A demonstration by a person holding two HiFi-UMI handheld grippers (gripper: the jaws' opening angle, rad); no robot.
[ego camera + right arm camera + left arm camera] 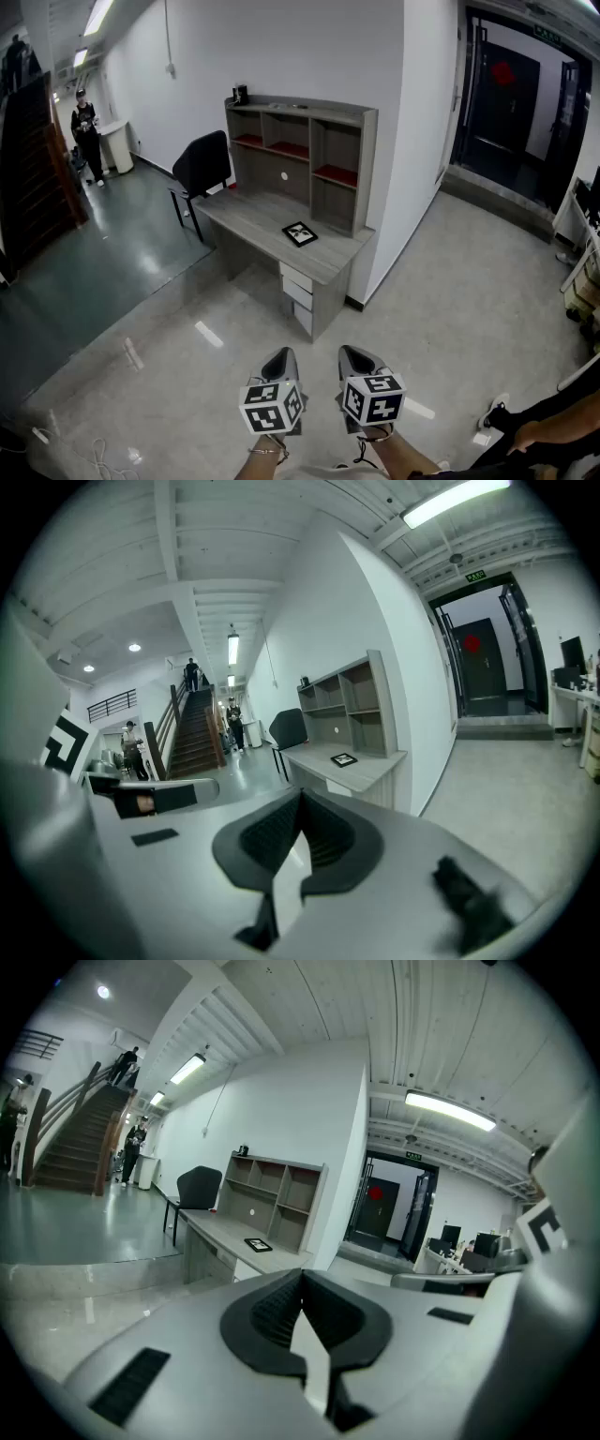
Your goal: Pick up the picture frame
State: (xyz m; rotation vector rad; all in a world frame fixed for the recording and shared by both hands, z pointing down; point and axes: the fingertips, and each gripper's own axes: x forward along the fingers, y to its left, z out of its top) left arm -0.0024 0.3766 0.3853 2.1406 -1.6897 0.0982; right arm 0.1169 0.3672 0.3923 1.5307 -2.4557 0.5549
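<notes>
desk (pixel 251 210) bears one picture frame (pixel 300 233); one chair (pixel 202 162) adjoins.

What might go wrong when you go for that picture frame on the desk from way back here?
The picture frame lies flat on the desk, so the jaws may struggle to get under its thin edge. A clumsy nudge might just slide it along the top instead. The left hand-held gripper and right hand-held gripper are both shut and must open first.
</notes>
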